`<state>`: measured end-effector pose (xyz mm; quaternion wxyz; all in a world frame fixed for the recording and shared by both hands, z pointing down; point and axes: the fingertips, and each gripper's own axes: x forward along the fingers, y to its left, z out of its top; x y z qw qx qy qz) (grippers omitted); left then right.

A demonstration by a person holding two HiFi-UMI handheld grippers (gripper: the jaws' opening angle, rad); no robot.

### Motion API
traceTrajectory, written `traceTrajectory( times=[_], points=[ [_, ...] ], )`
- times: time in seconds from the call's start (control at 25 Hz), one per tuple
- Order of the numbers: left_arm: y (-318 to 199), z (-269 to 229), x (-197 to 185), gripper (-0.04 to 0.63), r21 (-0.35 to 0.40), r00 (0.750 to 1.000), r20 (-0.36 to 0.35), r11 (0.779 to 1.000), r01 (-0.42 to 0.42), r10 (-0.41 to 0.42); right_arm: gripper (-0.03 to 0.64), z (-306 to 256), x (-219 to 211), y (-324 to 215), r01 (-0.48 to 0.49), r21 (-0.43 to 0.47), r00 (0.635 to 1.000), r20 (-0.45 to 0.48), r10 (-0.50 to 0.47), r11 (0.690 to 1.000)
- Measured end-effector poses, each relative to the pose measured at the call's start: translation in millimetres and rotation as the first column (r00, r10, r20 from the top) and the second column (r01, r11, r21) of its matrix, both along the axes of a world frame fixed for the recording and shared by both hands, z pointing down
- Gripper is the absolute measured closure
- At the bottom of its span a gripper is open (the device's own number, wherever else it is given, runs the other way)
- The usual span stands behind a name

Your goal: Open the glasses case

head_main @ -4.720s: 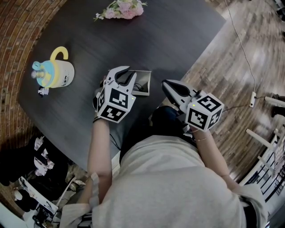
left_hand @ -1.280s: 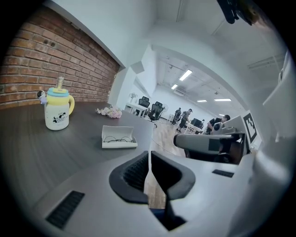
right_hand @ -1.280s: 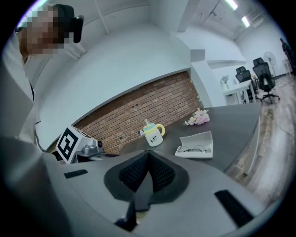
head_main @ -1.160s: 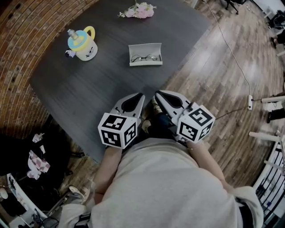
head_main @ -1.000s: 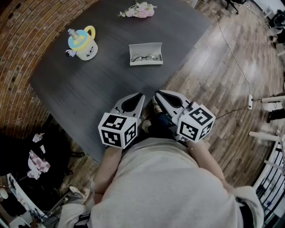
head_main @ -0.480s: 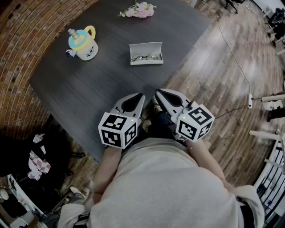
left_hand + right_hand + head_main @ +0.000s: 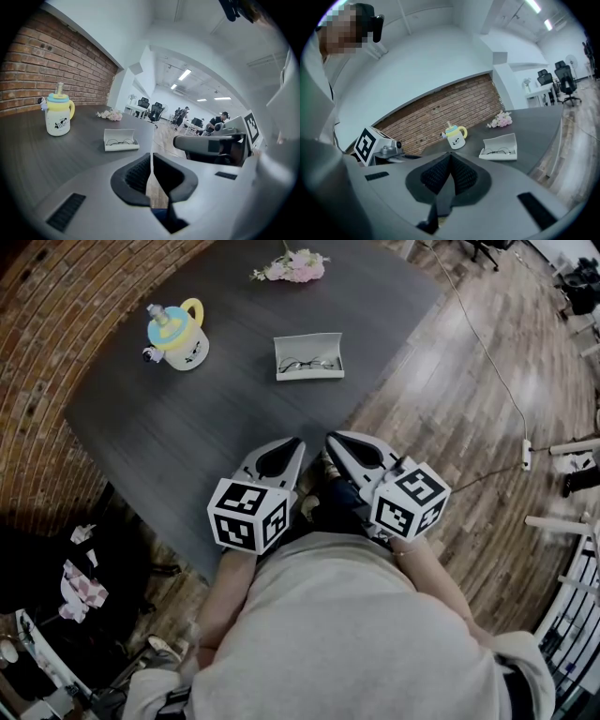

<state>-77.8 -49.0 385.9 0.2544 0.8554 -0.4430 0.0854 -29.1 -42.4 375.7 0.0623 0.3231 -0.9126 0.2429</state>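
The white glasses case (image 7: pixel 309 357) lies open on the dark table (image 7: pixel 187 427), lid up, with a pair of glasses inside. The left gripper view shows the case (image 7: pixel 121 140) ahead and to the left, and the right gripper view shows the case (image 7: pixel 499 148) ahead and to the right. Both grippers are held close to my body at the table's near edge, well back from the case. My left gripper (image 7: pixel 297 441) is shut with nothing between its pads. My right gripper (image 7: pixel 330 438) beside it is also shut and empty.
A yellow-handled cup (image 7: pixel 178 324) with a blue lid stands at the far left of the table. A bunch of pink flowers (image 7: pixel 292 263) lies at the far edge. Wooden floor (image 7: pixel 450 381) runs to the right, with a cable (image 7: pixel 497 362) across it.
Several seconds ago both grippers were at the case; now they are drawn back to the body and the case lies open farther away. Over the last second nothing has moved.
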Motion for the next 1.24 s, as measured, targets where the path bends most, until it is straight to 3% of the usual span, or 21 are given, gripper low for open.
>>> traceTrajectory(
  times=[1.24],
  points=[
    [20,5,19,0.560,-0.012,1.000,-0.007,1.000,-0.008,0.008,0.611,12,24,30,-0.025,-0.026,1.000,-0.004,0.025,0.999]
  ],
)
